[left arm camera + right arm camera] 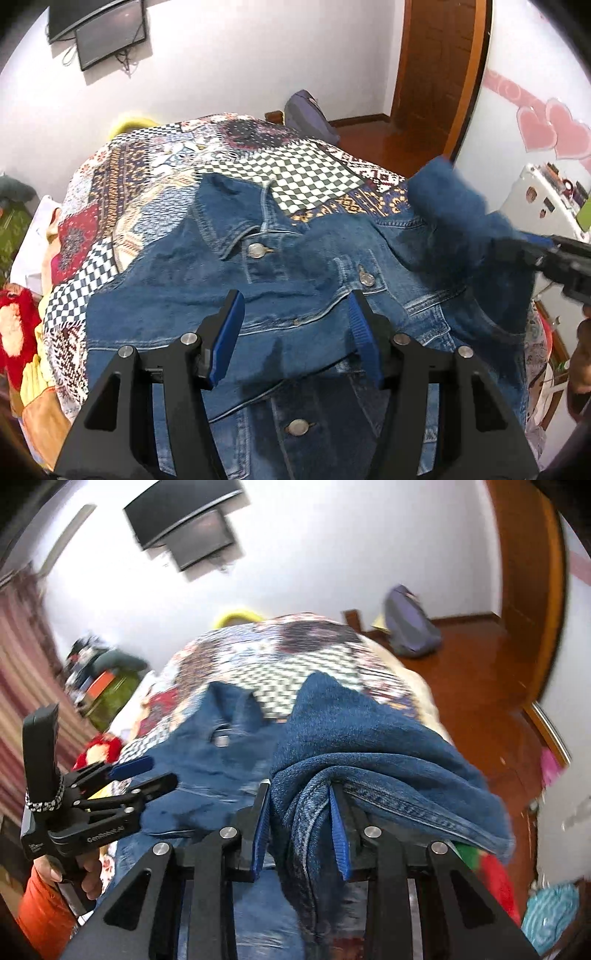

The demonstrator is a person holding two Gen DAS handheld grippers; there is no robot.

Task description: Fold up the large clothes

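my right gripper [301,827] is clamped on a bunched fold of the denim jacket [295,295], its blue pads [339,834] pressing the cloth from both sides, and a thick roll of the jacket's fleecy inner side drapes forward over and past the fingertips. the rest of the jacket lies spread front-up on the patchwork bedspread [155,173] ahead of and below both tools, collar at the far end, metal buttons [257,251] showing. my left gripper [297,336] stands about half open above the jacket's chest, with cloth behind the gap but neither pad touching it, so it holds nothing. from the left tool, the right one sits off to the right edge with the lifted denim trailing up to it; from the right tool, the left one is low on the left, held in a hand [88,875]. beyond the bed, ahead of both tools, are a white wall with a dark screen [110,37], a wooden door [439,59] to the right and a purple bag [410,624] on the floor.
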